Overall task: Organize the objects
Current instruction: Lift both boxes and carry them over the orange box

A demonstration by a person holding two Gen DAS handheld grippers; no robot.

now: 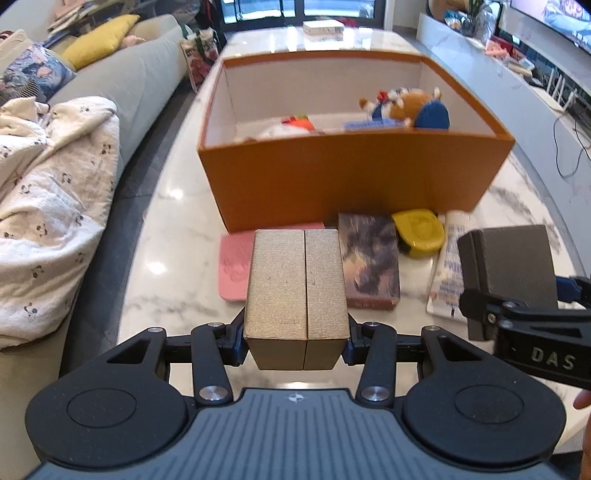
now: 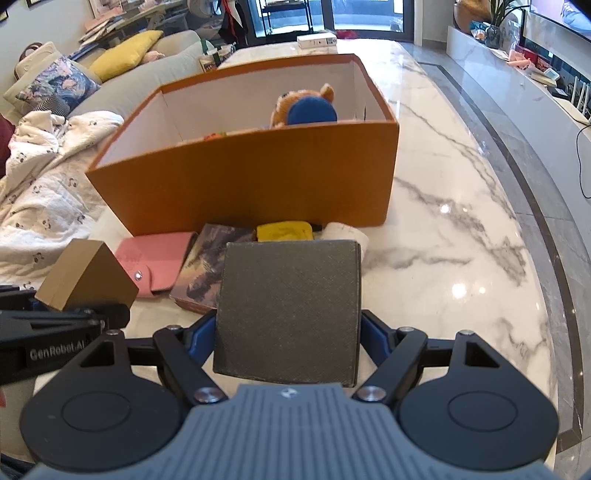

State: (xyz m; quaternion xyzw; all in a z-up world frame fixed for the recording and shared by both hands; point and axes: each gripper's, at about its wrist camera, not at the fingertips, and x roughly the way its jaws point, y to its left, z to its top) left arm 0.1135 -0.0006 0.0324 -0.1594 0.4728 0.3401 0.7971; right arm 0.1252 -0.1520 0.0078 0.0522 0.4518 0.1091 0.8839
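Orange box stood open-topped on the marble table, directly ahead of both grippers, its near wall blocking most of the inside. Plush toy with a blue part poked above that wall; some white and red-orange stuff lay beside it, too blurred to name. On the table against the box's near wall sat a row: pink snap wallet, a dark-printed book, a yellow case, and a white printed packet. Sofa ran along the left with a yellow cushion, a patterned pillow and a white blanket. A small white box sat at the table's far end.

Book and wallet were partly covered by the held things. Yellow case was mostly hidden in the right wrist view. Packet print was unreadable. Box floor was mostly out of sight.

Left gripper was clamped on a tan cardboard box, a seam running down the middle of its top, held above the table just before the row. Right gripper was clamped on a dark grey textured box, squarish, wider than the tan one, held beside it on the right. A fingertip showed at the left view's right edge.
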